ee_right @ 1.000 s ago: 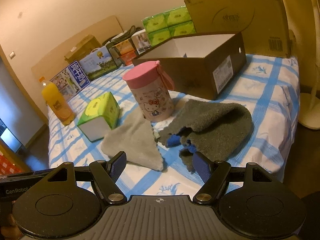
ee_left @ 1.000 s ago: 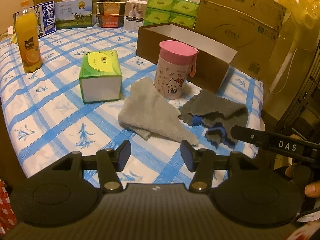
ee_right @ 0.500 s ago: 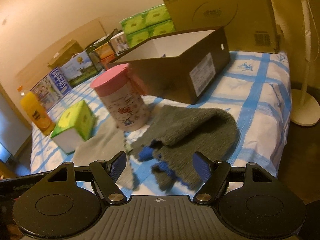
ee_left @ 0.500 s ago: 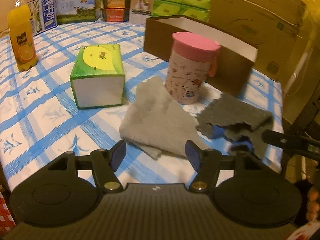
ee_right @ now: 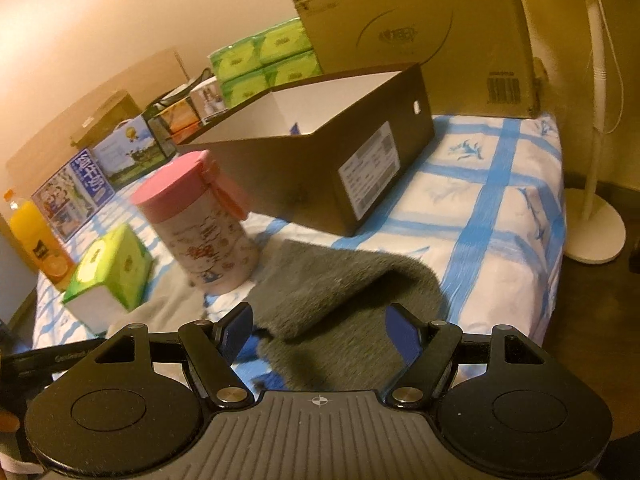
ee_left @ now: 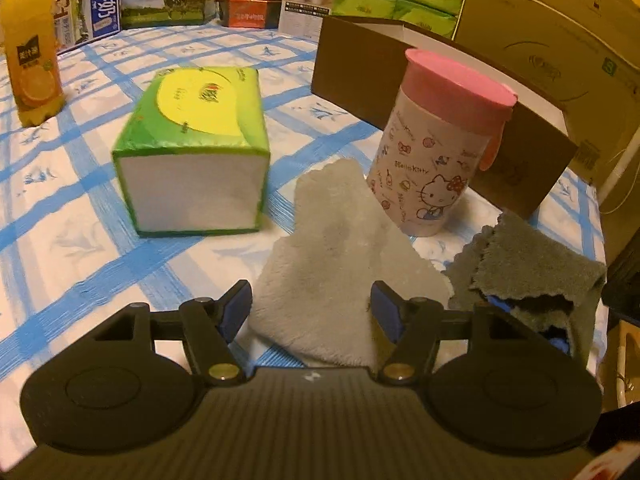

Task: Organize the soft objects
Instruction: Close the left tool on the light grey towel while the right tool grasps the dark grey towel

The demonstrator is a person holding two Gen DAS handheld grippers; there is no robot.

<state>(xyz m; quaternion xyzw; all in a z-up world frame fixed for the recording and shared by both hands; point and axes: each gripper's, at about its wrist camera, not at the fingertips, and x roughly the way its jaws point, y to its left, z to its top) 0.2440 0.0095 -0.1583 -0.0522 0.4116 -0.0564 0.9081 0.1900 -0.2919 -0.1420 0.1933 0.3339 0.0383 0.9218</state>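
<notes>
The open interior of the brown box (ee_right: 320,148) is shown only by the right wrist view; a small blue item, too little seen to identify, lies within. Two cloths are counted on the bed (ee_left: 80,240): a light grey cloth (ee_left: 344,264) between the parted, just-narrowing fingers of the left tool (ee_left: 311,312), and a dark grey cloth (ee_right: 340,292) between those of the right tool (ee_right: 320,332), spread wide. One pink-lidded cup (ee_left: 440,148) stands beside both.

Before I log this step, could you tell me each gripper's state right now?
Left gripper: open, over the light grey cloth, jaws just closing slightly.
Right gripper: open, over the dark grey cloth.
</notes>
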